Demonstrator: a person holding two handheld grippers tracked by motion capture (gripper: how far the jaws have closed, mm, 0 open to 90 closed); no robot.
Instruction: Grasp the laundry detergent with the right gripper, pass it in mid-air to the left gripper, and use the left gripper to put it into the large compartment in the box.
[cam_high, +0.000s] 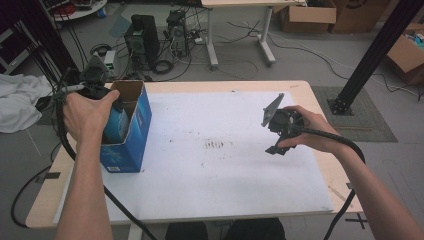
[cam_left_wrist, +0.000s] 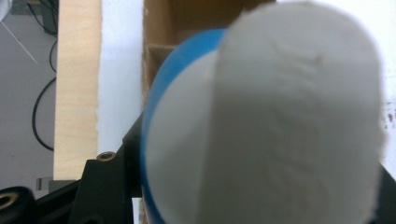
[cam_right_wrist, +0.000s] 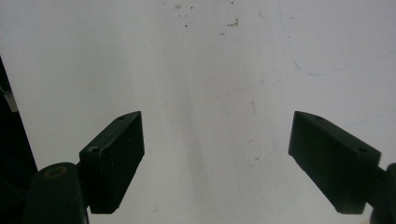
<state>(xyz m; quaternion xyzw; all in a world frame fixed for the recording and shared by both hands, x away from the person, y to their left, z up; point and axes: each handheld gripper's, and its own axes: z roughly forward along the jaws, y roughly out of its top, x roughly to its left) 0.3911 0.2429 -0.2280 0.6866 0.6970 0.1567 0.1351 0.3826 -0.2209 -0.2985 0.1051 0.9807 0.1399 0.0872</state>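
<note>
A blue cardboard box (cam_high: 134, 131) stands open-topped on the left part of the white mat (cam_high: 225, 175). My left gripper (cam_high: 114, 116) points down into its mouth, shut on a white cylinder with a blue rim (cam_left_wrist: 280, 130). That cylinder hangs partly inside the box, whose brown inner walls (cam_left_wrist: 161, 32) lie behind it in the left gripper view. Its blue side (cam_high: 118, 126) sits just under the person's left hand. On the right, my right gripper (cam_high: 279, 136) hovers low over the mat. In its own view that gripper (cam_right_wrist: 217, 161) stands open with nothing between its fingers.
The wooden table (cam_high: 42, 202) frames the mat. Beyond its far edge are computer towers (cam_high: 142, 37) and cables on the floor, a desk leg, cardboard boxes (cam_high: 307, 15) and a black post (cam_high: 372, 55). A white cloth (cam_high: 17, 102) lies off to the left.
</note>
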